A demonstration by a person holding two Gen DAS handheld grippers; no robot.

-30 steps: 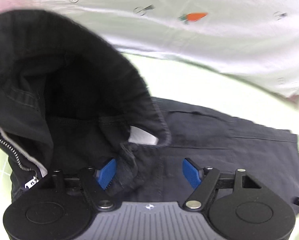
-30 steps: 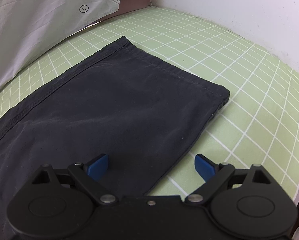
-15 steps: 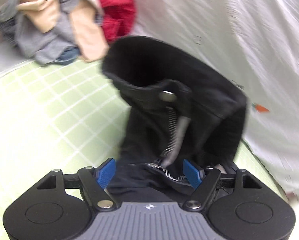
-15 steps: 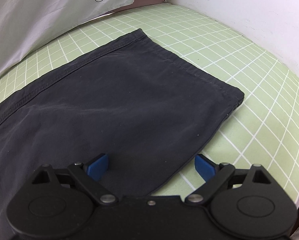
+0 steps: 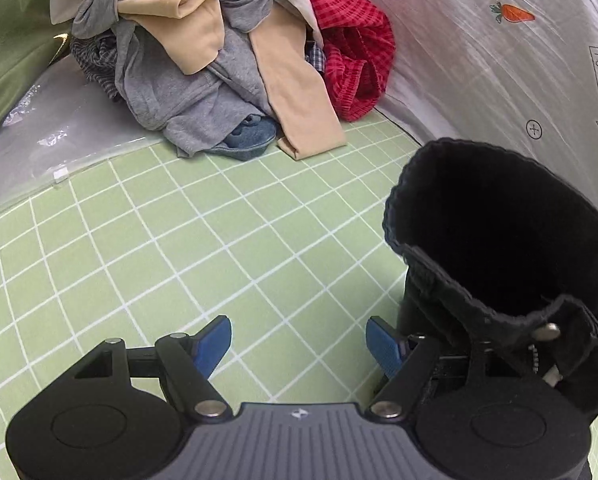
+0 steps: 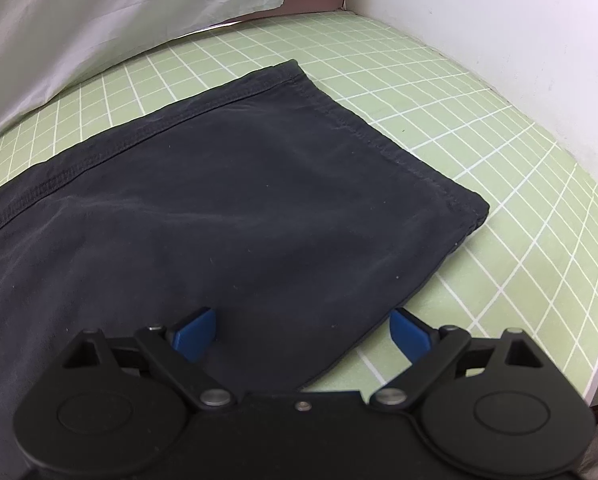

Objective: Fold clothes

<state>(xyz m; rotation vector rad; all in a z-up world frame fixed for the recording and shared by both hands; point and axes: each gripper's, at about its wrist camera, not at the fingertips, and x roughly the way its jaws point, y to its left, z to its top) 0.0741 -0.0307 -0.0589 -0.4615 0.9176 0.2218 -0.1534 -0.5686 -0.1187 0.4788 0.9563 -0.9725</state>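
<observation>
- One pair of dark navy woven trousers (image 6: 227, 216) lies spread flat on the green mat with a white grid (image 6: 479, 128), hemmed leg end toward the far right; in the left wrist view its waistband end (image 5: 499, 264), with a metal button and zip, stands up bunched at the right.
- Right gripper (image 6: 303, 330), black with blue fingertip pads, hovers at the near edge of the trouser leg, jaws spread wide, left pad over the cloth, right pad over the mat just beside the edge; holding nothing.
- Left gripper (image 5: 299, 346) is also spread wide and empty over bare mat, its right pad just beside the raised waistband.
- Far left sits a heap of unfolded clothes (image 5: 219, 52): grey, beige, red checked, blue.
- Pale printed sheeting (image 5: 519, 60) with a carrot motif rises behind.
- White wall (image 6: 499, 20) borders the mat on the right.
</observation>
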